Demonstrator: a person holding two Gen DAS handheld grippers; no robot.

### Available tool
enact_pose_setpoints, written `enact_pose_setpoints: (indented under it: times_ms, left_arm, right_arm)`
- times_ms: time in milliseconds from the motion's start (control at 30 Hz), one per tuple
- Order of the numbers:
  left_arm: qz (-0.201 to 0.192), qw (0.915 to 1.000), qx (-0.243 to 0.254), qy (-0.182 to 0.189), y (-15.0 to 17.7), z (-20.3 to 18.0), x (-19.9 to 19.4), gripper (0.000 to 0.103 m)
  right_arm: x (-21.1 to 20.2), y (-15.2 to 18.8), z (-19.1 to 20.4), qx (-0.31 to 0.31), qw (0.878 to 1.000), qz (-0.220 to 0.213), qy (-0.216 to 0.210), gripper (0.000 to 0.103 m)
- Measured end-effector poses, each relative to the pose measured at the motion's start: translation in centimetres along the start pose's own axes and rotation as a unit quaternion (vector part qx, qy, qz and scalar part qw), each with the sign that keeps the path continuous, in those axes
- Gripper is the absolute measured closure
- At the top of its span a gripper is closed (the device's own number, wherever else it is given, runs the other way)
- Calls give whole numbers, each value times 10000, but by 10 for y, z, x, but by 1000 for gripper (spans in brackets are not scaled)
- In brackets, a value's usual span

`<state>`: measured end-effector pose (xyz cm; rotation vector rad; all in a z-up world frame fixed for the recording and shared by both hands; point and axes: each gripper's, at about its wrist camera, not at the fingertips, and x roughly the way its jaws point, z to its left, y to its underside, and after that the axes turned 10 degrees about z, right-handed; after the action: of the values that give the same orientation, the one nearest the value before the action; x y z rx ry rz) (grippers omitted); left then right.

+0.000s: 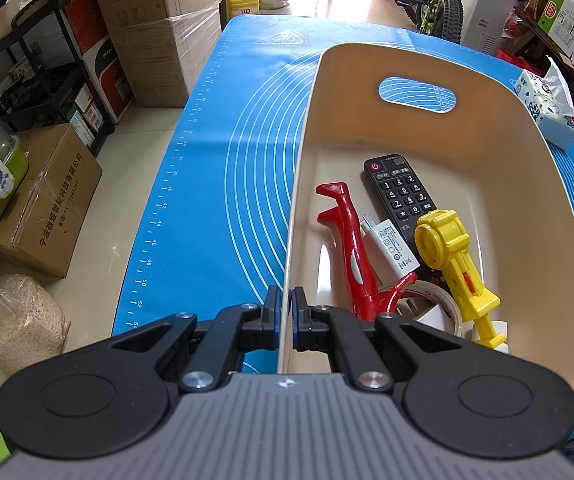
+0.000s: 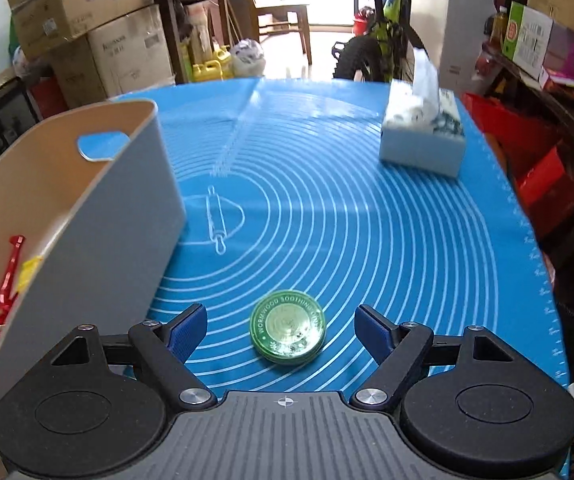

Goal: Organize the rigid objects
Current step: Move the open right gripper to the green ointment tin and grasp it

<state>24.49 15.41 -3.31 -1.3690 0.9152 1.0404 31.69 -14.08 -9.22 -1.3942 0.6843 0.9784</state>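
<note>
Bin (image 1: 427,64) already holds most items; only the green tin (image 2: 287,328) remains on the table (image 2: 367,240). We clamp the bin's wall with our left gripper (image 1: 285,312), while our right gripper (image 2: 281,330) hovers spread around the tin.

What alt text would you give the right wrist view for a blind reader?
The open right hand-held gripper frames a round green tin lying on a blue mat. A beige bin stands at the left, and a tissue box sits far right.

Tin (image 2: 287,334) right of bin (image 2: 99,216)
</note>
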Motion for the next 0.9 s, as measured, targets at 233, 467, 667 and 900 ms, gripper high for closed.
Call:
enact_pose_setpoints:
  times_ms: [233,467,667,900]
  left_arm:
    - [0,10000,-1,-1,0,0,0,96]
    - [0,10000,1,-5,0,0,0,96]
    - [-1,10000,0,-4,0,0,0,96]
    - [-1,10000,3,-8,0,0,0,96]
  right_arm:
    - [25,1,-3,218,9997,51,7,20]
    - [35,4,2,306,9995,-77,61,22]
    - [33,8,4,232,9989,-174,356,44]
    - [29,10,0,197,9986,-197,441,49]
